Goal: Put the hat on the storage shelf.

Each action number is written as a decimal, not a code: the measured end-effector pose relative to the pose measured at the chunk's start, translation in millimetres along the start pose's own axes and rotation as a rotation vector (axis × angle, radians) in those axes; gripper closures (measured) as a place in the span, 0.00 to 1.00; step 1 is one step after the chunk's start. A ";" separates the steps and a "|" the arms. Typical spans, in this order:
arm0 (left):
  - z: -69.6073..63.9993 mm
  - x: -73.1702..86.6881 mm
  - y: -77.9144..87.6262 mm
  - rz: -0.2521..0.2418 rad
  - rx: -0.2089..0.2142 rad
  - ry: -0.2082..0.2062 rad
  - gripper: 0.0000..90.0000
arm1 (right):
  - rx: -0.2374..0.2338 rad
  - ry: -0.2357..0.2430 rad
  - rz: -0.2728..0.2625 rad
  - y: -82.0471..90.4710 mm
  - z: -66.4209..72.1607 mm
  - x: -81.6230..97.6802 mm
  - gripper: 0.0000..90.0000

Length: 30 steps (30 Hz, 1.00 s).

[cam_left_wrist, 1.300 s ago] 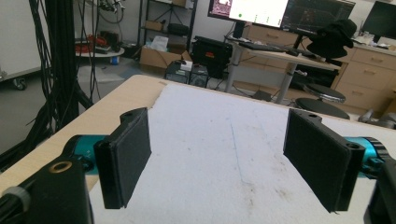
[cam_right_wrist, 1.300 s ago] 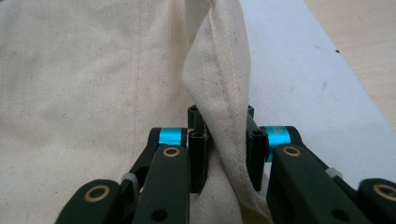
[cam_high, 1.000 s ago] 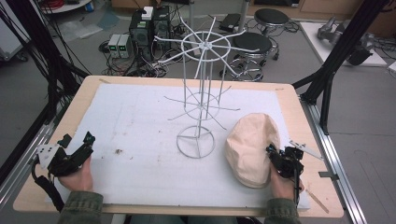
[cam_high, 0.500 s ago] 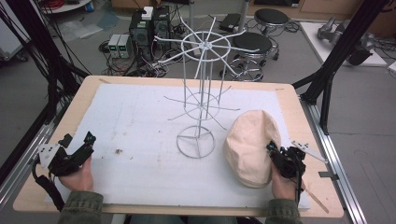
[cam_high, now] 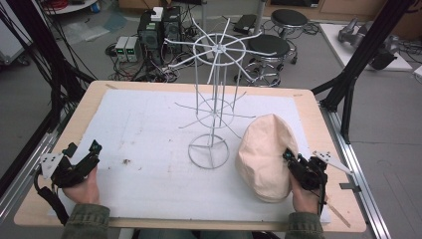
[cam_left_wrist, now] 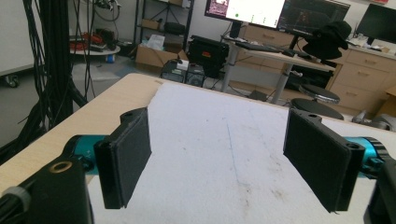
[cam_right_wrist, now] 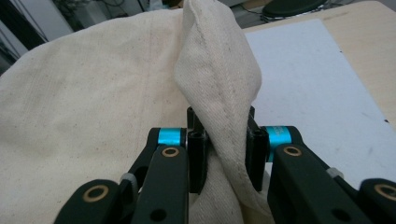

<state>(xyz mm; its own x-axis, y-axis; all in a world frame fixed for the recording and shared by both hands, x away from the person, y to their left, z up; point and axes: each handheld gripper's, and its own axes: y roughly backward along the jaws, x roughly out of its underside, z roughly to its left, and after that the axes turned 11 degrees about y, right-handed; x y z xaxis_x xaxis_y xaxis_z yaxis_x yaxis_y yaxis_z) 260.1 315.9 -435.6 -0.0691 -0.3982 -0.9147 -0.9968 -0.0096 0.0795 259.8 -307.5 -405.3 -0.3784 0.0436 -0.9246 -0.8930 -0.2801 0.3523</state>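
Note:
A cream cloth cap (cam_high: 266, 154) lies on the white mat at the right, beside the base of a white wire hat stand (cam_high: 211, 107). My right gripper (cam_high: 290, 160) is shut on a fold of the cap's edge; in the right gripper view the cap (cam_right_wrist: 93, 93) bunches up between the jaws of that gripper (cam_right_wrist: 226, 149). My left gripper (cam_high: 84, 152) rests at the mat's left front, far from the cap. In the left gripper view this gripper (cam_left_wrist: 217, 165) is open, with bare mat between its wide-spread pads (cam_left_wrist: 128, 158).
The white mat (cam_high: 149, 129) covers most of the wooden table (cam_high: 82, 112). The stand's ring base (cam_high: 209, 152) sits mid-table with wire arms spreading above. Black frame posts (cam_high: 348, 84) rise at both sides. Stools and electronics stand on the floor beyond the far edge.
The cap has lifted and shifted slightly up and away with the right gripper pinching its edge. The left gripper has barely moved.

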 end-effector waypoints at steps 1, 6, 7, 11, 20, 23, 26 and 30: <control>0.1 -0.1 0.0 0.000 0.000 0.000 0.26 | -0.014 0.001 -0.005 1.4 -0.2 -1.0 0.85; 0.1 0.1 0.3 0.002 0.001 0.003 0.26 | -0.111 0.032 -0.042 7.7 -0.3 -6.3 0.85; -0.1 0.3 0.4 0.001 -0.001 0.004 0.26 | -0.135 0.047 -0.046 8.4 0.0 -7.5 0.85; -0.5 0.5 0.8 0.002 0.003 0.003 0.26 | -0.183 0.088 -0.049 11.5 2.4 -13.2 0.85; 0.1 0.6 0.9 0.002 0.002 0.008 0.26 | -0.229 0.094 -0.137 26.7 -7.6 -21.2 0.85; 0.3 0.5 1.1 0.002 0.000 0.009 0.26 | -0.252 0.117 -0.160 30.1 -7.7 -24.7 0.85; 0.8 0.4 1.1 0.002 0.000 0.010 0.26 | -0.266 0.133 -0.181 33.8 -8.6 -28.4 0.85; 0.6 0.9 0.7 0.004 0.000 0.011 0.26 | -0.318 0.151 -0.213 40.7 -10.9 -36.2 0.85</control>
<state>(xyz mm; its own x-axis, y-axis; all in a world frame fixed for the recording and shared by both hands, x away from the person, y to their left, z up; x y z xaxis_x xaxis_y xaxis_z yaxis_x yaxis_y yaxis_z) 259.4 316.1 -436.7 -0.0728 -0.4081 -0.9100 -0.9965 -0.0077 0.0832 239.8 -331.0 -359.1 -0.1314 -0.0022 -0.9913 -0.8188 -0.5635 0.1098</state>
